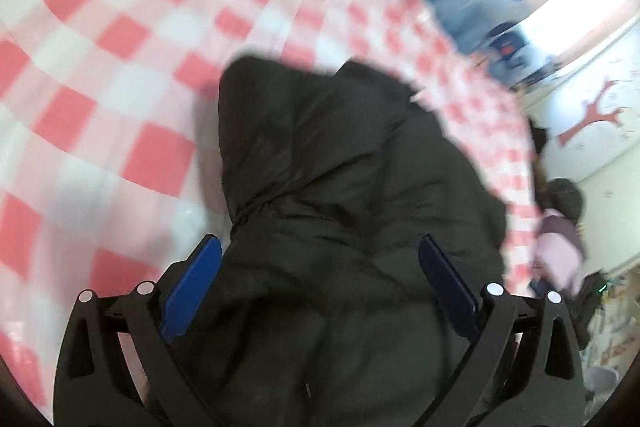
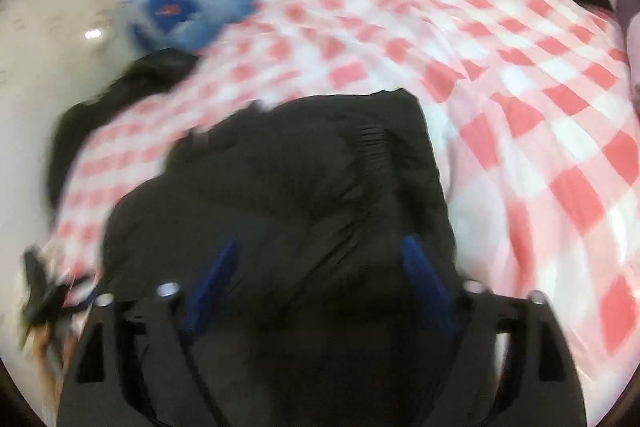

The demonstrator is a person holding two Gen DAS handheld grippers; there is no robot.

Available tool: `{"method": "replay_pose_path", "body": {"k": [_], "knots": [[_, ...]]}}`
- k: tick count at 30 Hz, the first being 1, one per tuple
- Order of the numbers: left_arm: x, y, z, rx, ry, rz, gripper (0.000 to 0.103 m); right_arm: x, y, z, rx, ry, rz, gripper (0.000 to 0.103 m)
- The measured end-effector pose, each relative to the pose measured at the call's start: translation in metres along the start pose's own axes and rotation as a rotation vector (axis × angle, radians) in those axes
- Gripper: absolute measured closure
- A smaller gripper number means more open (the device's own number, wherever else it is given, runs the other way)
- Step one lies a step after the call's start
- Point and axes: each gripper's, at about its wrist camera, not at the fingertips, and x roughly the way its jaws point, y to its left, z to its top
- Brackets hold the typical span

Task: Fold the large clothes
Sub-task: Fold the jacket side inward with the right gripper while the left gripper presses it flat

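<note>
While both claws gape, black jacket [image 1: 340, 187] lies btwn them.

Home bedroom: checked bedspread [image 1: 120, 75], wall decal [image 1: 588, 119].

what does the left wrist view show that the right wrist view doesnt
Only the left wrist view: a red branch-shaped wall decoration and a person in a pink top at the right edge.
Only the right wrist view: a ribbed tab on the garment, and pale floor at left.
Both: the black puffy jacket on the pink checked cloth, and each view's own open claw, left and right, over it.
</note>
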Motion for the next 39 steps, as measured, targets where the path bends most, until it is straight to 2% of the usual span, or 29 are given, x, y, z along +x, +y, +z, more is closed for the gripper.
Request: {"method": "replay_pose_path", "body": {"k": [3,6,9,11,13,16,17,19,20,21,22,23,24,25,26,28,31,34,36,37,38,39], "knots": [[-0.054,0.019,-0.024,0.037,-0.007,0.020,0.008,-0.048,-0.035,-0.030,0.028,0.070,0.045,0.011],[-0.076,0.047,-0.063,0.091,0.084,0.087,0.008,-0.083,-0.071,-0.072,0.067,0.158,0.071,0.011],[-0.090,0.079,-0.106,0.087,0.167,0.117,0.008,-0.091,-0.091,-0.113,0.083,0.235,0.073,0.011],[-0.103,0.102,-0.137,0.024,0.210,0.083,0.008,-0.084,-0.102,-0.132,0.119,0.278,0.132,0.011],[-0.115,0.120,-0.168,-0.048,0.233,0.022,0.008,-0.078,-0.109,-0.144,0.150,0.306,0.152,0.010],[-0.127,0.128,-0.199,-0.086,0.243,-0.033,0.008,-0.070,-0.112,-0.168,0.179,0.366,0.204,0.010],[-0.128,0.128,-0.209,-0.083,0.254,-0.052,0.008,-0.071,-0.110,-0.175,0.188,0.381,0.247,0.010],[-0.129,0.121,-0.224,-0.076,0.283,-0.105,0.008,-0.077,-0.105,-0.180,0.223,0.382,0.401,0.010],[-0.133,0.116,-0.229,-0.078,0.289,-0.187,0.008,-0.085,-0.101,-0.179,0.240,0.353,0.518,0.010],[-0.138,0.112,-0.235,-0.081,0.279,-0.268,0.008,-0.092,-0.098,-0.177,0.246,0.317,0.593,0.010],[-0.141,0.105,-0.234,-0.082,0.261,-0.307,0.008,-0.098,-0.099,-0.175,0.253,0.288,0.632,0.010],[-0.146,0.103,-0.235,-0.080,0.242,-0.317,0.008,-0.102,-0.102,-0.174,0.267,0.268,0.622,0.010],[-0.147,0.104,-0.237,-0.080,0.234,-0.296,0.008,-0.102,-0.106,-0.174,0.273,0.270,0.565,0.010],[-0.143,0.106,-0.239,-0.085,0.245,-0.256,0.008,-0.098,-0.110,-0.176,0.271,0.292,0.487,0.010],[-0.136,0.108,-0.243,-0.096,0.265,-0.222,0.008,-0.094,-0.113,-0.179,0.271,0.310,0.446,0.010],[-0.124,0.114,-0.252,-0.127,0.305,-0.217,0.008,-0.083,-0.121,-0.190,0.296,0.349,0.408,0.010],[-0.124,0.111,-0.260,-0.136,0.276,-0.241,0.008,-0.084,-0.123,-0.200,0.320,0.345,0.454,0.010],[-0.130,0.108,-0.256,-0.193,0.230,-0.344,0.008,-0.089,-0.124,-0.203,0.334,0.317,0.537,0.010],[-0.143,0.108,-0.255,-0.237,0.163,-0.447,0.008,-0.089,-0.118,-0.203,0.322,0.299,0.568,0.010],[-0.145,0.104,-0.255,-0.233,0.149,-0.445,0.008,-0.090,-0.119,-0.202,0.312,0.292,0.551,0.010],[-0.146,0.104,-0.256,-0.215,0.151,-0.411,0.008,-0.088,-0.120,-0.203,0.308,0.300,0.505,0.010],[-0.140,0.102,-0.258,-0.180,0.182,-0.336,0.008,-0.084,-0.124,-0.204,0.305,0.323,0.444,0.010]]}}
